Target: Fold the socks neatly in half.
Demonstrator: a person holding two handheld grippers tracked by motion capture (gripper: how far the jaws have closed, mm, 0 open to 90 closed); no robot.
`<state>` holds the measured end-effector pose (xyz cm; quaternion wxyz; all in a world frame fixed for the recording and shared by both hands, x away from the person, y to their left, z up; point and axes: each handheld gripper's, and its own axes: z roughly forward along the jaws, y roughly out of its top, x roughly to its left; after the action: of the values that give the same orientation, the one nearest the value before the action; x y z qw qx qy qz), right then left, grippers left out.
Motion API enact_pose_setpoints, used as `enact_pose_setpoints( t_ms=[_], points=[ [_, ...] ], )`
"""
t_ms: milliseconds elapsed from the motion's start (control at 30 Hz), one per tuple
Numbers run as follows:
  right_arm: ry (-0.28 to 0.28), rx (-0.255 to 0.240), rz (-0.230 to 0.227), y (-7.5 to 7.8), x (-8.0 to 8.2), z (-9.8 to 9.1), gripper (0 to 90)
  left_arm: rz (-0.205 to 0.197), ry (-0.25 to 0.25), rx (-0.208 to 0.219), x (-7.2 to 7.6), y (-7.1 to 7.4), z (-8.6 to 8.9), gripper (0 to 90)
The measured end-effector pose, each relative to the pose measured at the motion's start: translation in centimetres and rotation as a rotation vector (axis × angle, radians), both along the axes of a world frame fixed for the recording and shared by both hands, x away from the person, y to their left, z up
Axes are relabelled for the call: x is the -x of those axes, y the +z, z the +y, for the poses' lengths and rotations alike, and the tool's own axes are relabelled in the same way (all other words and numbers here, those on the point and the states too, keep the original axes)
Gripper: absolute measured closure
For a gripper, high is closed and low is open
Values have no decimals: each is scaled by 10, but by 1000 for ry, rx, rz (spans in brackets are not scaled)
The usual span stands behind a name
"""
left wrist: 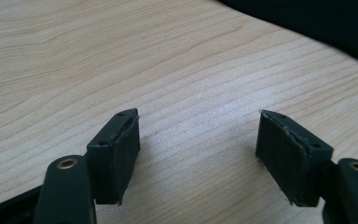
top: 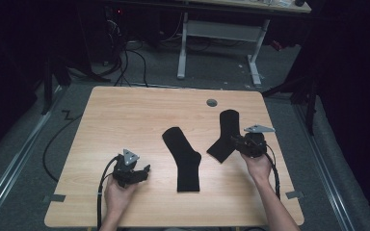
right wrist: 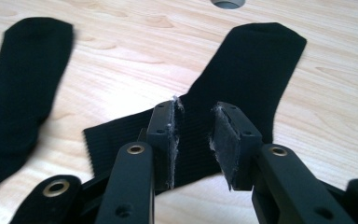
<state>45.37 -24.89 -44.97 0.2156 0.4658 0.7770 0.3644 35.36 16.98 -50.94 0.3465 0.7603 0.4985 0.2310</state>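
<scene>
Ribbed black sock (right wrist: 242, 70) bent flat on grained wood, right tongs (right wrist: 193, 135) apart over it, left tongs (left wrist: 198, 154) wide apart.

Blk sock (right wrist: 242, 70) flat, bent, table's right.

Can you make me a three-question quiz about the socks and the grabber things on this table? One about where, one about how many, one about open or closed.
1. Where is the right gripper?
A. at the right sock
B. at the table's far left corner
C. on the floor

2. How many black socks lie on the table?
A. one
B. two
C. four

3. How do the left gripper's jaws stand?
A. shut on a sock
B. shut tight on nothing
C. wide open over bare wood

Answers:
1. A, its jaws sit over that sock's ribbed cuff end in the right gripper view.
2. B, the middle sock and the right sock are all there are.
3. C, a wide gap with only table wood shows between its pads.
</scene>
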Motion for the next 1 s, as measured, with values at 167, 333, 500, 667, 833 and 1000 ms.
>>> enact_pose_setpoints(
  t_ms=[167,333,500,667,833,1000],
  points=[
    [-22,11,16,-6,-13,4,687,0,-6,2,0,0,0,308],
    [-37,19,30,-13,-22,10,686,0,-6,2,0,0,0,307],
    [-63,43,47,-20,-36,21,660,0,-6,2,0,0,0,308],
    [-90,62,70,-28,-45,27,646,0,-6,3,0,0,0,307],
    [-141,81,90,-37,-54,30,616,0,-5,3,0,0,0,309],
    [-161,88,99,-44,-56,27,607,1,-1,2,0,0,0,310]
  ],
)
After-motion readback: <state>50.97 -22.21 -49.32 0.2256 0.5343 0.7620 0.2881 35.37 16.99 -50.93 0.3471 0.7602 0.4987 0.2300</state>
